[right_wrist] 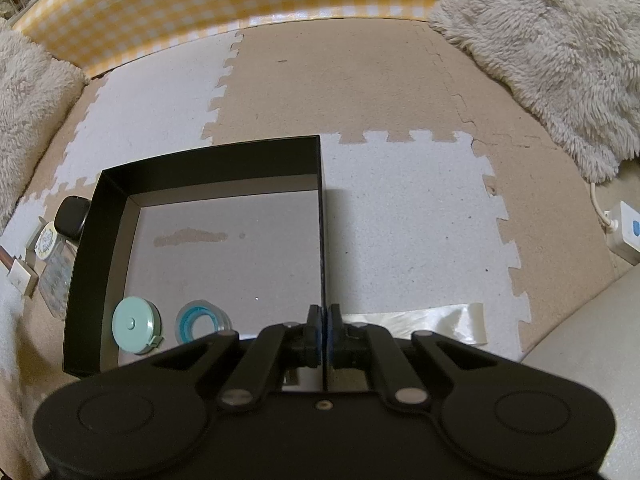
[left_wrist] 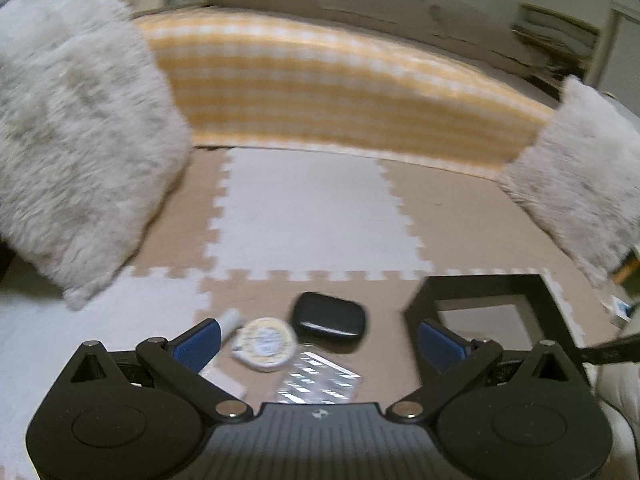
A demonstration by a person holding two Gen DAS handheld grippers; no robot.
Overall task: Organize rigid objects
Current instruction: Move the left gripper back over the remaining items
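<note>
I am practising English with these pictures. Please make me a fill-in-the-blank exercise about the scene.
1. The right claw is shut on the ___ of the black box.
2. The number of round things lying inside the box is ___.
3. The left claw is ___ and holds nothing.
4. The dark case lies on the floor mat, ___ the box.

Missing words: wall; two; open; outside

Interlocking foam floor mats (right_wrist: pixel 400 232) in beige and white cover the floor. A yellow-and-white checked mattress edge (left_wrist: pixel 340 92) runs along the far side, flanked by two shaggy grey cushions (left_wrist: pixel 76 128). Dim, warm indoor light.
</note>
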